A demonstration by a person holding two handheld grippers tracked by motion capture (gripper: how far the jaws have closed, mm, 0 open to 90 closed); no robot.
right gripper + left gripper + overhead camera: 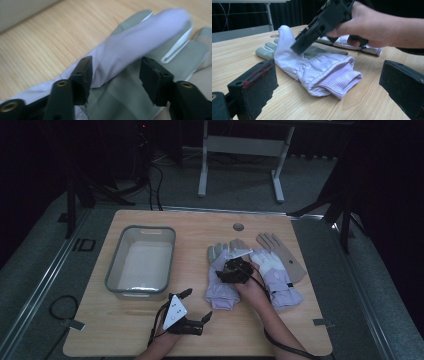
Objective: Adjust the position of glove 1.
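A lilac work glove (219, 287) with a grey palm lies near the table's middle, cuff toward me. My right gripper (234, 270) hovers low over its palm. In the right gripper view the jaws (117, 72) stand open on either side of a raised lilac fold (140, 37) of the glove, with gaps showing. My left gripper (198, 304) rests open near the front edge, empty, pointing at the glove's cuff (337, 82). The left gripper view shows the hand holding the right gripper (322, 25) above the glove.
A second lilac and white glove (277, 277) lies right of the first, and a tan glove (285, 252) behind it. A grey plastic bin (112, 275) stands at the left of the wooden table (125, 335). A round hole (238, 227) sits near the far edge.
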